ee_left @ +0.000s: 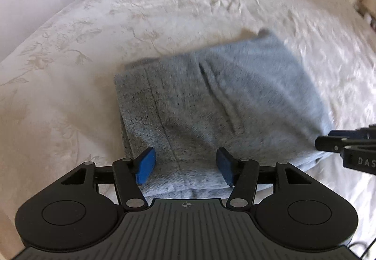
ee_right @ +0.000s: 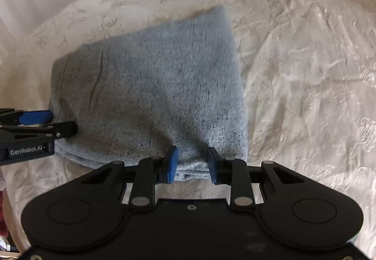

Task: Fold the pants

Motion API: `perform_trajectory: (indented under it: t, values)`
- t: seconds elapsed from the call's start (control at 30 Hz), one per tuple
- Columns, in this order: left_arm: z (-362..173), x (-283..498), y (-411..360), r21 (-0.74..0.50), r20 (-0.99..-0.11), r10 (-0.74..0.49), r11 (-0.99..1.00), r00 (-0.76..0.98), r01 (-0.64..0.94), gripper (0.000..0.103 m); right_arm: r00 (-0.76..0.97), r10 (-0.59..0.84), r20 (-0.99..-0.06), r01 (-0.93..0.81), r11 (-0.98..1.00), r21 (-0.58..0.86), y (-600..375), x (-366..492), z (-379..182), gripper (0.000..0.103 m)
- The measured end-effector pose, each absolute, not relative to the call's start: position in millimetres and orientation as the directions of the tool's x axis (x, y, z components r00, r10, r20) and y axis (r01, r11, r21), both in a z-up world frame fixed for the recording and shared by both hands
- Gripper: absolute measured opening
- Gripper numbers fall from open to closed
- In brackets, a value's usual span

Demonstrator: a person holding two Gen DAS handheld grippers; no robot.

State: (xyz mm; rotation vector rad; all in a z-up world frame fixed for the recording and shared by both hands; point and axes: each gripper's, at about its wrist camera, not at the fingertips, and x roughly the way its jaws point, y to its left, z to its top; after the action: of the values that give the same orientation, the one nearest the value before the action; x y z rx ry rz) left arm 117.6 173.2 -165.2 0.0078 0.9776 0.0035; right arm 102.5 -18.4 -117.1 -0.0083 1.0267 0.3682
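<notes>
Cream bedspread [ee_left: 164,13] bears folded grey pants [ee_left: 211,100], near edge between spread left gripper [ee_left: 185,167], pinched by right gripper [ee_right: 192,164]

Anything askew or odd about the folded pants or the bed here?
Nothing serious. The grey pants lie folded in a compact stack on the cream bedspread, set at a slant to both cameras. One long crease runs across the top layer. No stains or damage visible.
</notes>
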Motion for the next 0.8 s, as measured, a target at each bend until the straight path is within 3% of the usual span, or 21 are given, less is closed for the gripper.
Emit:
perform_trajectory:
  t: [0.1, 0.33, 0.43, 0.5, 0.6, 0.63, 0.8]
  values:
    - [-143, 108, 171, -0.032, -0.796, 0.004, 0.998, 0.605, -0.049, 0.056, 0.51, 0.341, -0.79, -0.329, 0.926, 0.187, -26, 86, -90, 0.035]
    - [-92, 73, 159, -0.033, -0.759, 0.074, 0.988, 0.647, -0.151, 0.056, 0.608, 0.383, -0.695, -0.361, 0.914, 0.187, -40, 46, -28, 0.082]
    - [-77, 63, 153, -0.025, -0.756, 0.102, 0.982, 0.646, -0.185, 0.056, 0.63, 0.378, -0.679, -0.339, 0.92, 0.198, -48, 34, -13, 0.085]
    - [-69, 56, 147, -0.008, -0.761, 0.124, 0.98, 0.637, -0.201, 0.057, 0.636, 0.385, -0.668, -0.32, 0.92, 0.225, -57, 26, -1, 0.094]
    - [-58, 39, 140, -0.007, -0.742, 0.146, 0.974, 0.655, -0.225, 0.057, 0.66, 0.402, -0.634, -0.311, 0.915, 0.256, -67, 8, 15, 0.097]
    - [-55, 35, 138, -0.012, -0.741, 0.144, 0.974, 0.656, -0.227, 0.057, 0.669, 0.397, -0.628, -0.307, 0.918, 0.253, -70, 6, 18, 0.103]
    - [-41, 16, 129, -0.058, -0.736, 0.131, 0.965, 0.664, -0.255, 0.057, 0.695, 0.375, -0.613, -0.293, 0.927, 0.235, -78, -17, 34, 0.103]
